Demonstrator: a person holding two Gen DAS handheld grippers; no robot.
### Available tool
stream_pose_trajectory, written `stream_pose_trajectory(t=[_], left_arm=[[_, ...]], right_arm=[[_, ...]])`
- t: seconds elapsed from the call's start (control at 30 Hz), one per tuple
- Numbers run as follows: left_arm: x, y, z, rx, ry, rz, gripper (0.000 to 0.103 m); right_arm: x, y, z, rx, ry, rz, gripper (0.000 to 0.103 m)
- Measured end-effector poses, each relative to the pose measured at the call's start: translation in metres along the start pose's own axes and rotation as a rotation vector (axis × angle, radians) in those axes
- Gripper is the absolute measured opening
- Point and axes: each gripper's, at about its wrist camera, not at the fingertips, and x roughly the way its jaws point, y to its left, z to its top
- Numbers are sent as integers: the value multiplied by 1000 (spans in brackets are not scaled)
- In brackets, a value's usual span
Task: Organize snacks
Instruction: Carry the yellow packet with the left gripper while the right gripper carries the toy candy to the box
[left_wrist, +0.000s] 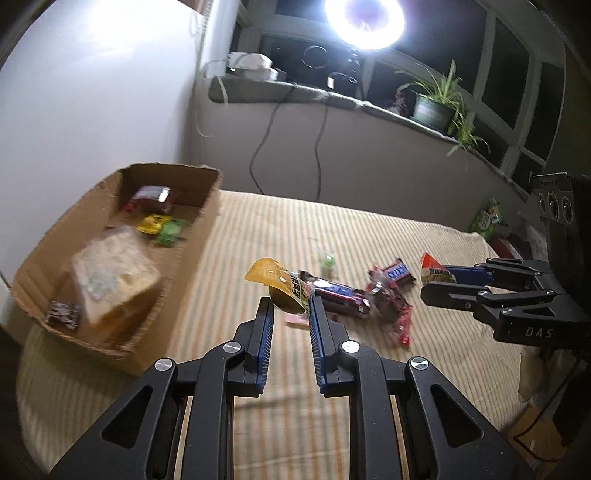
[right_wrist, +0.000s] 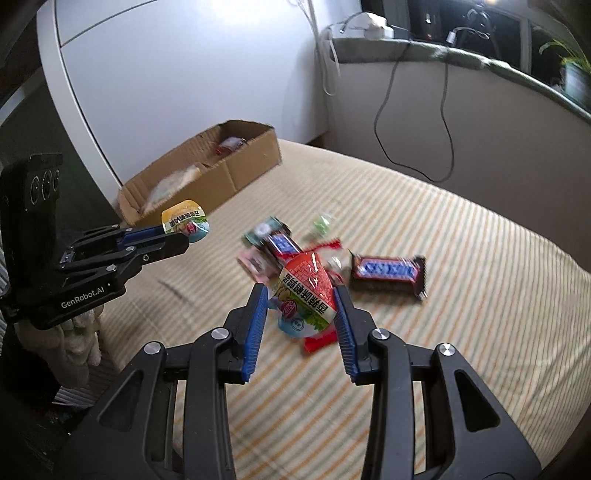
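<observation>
Ring light (left_wrist: 364, 20) glares above; dim room, motion blur, fisheye-curved edges.

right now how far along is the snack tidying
Partly done. The cardboard box already holds several packets. In hand: the left hand-held gripper grips a yellow jelly cup and the right hand-held gripper grips a red jelly cup, both lifted off the bed. Left: the chocolate bar and a few small packets on the striped sheet.
</observation>
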Motion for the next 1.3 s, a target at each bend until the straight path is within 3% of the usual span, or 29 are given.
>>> stream_pose_trajectory(t=[0.8, 1.3], left_arm=[[-30, 111, 12, -125, -72, 167, 18], [-23, 141, 14, -152, -54, 214, 18]], right_arm=[[71, 75, 101, -157, -10, 92, 38], [137, 96, 134, -180, 45, 129, 38]])
